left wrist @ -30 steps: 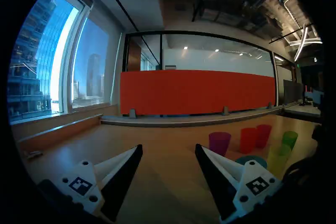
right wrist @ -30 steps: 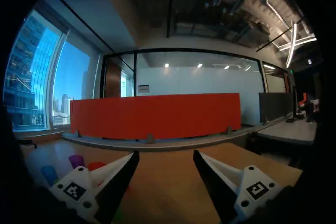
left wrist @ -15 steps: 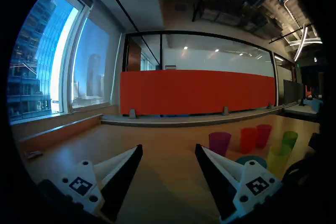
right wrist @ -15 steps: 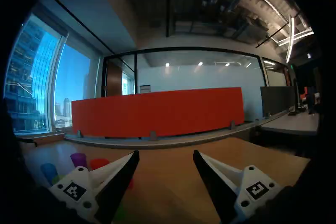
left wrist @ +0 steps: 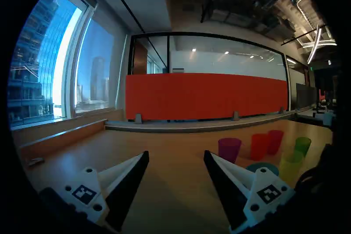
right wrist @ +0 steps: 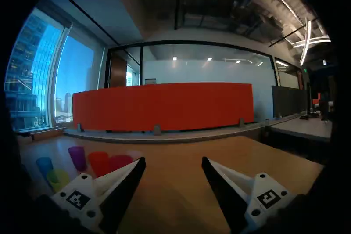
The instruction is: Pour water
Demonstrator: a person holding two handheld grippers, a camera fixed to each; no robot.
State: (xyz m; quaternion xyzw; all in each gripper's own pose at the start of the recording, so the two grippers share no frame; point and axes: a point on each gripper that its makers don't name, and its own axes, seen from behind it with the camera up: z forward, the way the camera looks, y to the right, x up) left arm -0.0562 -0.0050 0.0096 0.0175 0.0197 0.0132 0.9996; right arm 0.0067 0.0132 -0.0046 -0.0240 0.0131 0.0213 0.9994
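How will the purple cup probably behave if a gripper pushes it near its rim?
The purple cup looks like thin translucent plastic, so it is probably light and may flex when squeezed. It stands upright and narrows toward its base on the smooth wooden table, so a high push would likely tip it. Whether it holds water, I cannot tell.

On the table (left wrist: 175, 177), a cluster of cups (left wrist: 259, 146) stands ahead and right of the left tool (left wrist: 175, 153) and ahead and left of the right tool (right wrist: 173, 160), with a partition (left wrist: 206, 95) along the far edge behind them and windows (left wrist: 44, 80) at left.
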